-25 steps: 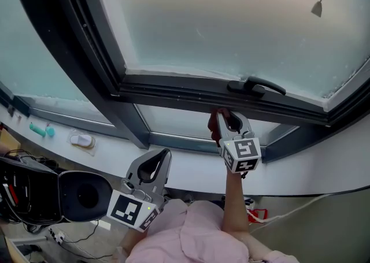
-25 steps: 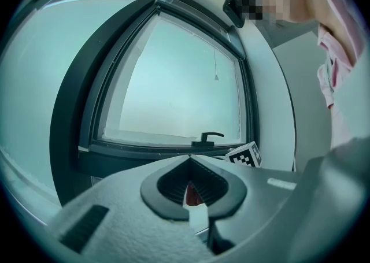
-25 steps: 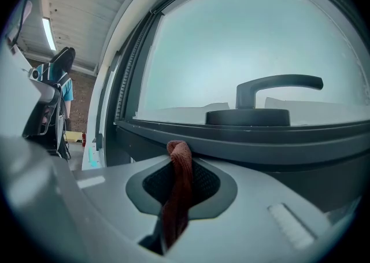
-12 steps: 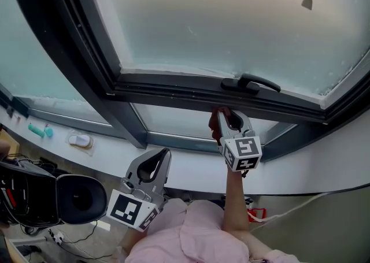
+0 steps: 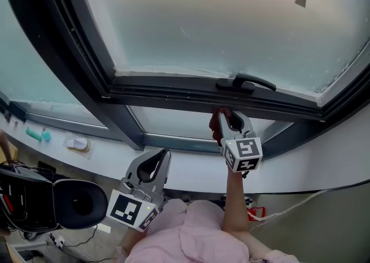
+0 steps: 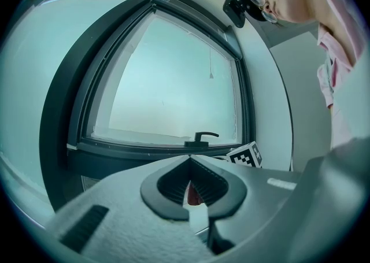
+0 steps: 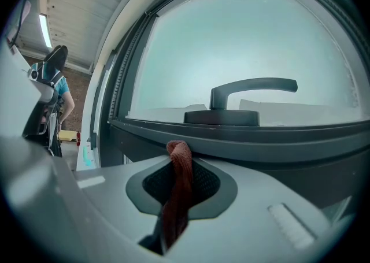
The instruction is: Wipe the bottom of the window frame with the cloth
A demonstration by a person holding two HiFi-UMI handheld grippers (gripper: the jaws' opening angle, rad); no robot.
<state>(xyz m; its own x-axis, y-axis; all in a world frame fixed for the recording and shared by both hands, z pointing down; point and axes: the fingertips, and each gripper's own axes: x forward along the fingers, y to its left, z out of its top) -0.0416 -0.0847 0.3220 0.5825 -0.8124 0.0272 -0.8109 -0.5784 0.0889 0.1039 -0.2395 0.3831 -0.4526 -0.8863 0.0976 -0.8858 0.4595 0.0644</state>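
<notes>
Below window handle (image 5: 245, 84), cloth (image 7: 176, 195) in right claw (image 5: 225, 116)

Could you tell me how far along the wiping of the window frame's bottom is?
Done: the cloth is clamped in the right gripper and held at the bottom of the window frame, just below the handle. In hand: wiping at that spot. Left: no wiped stretch shows, so probably most of the frame. The left gripper hangs low, shut, empty.
</notes>
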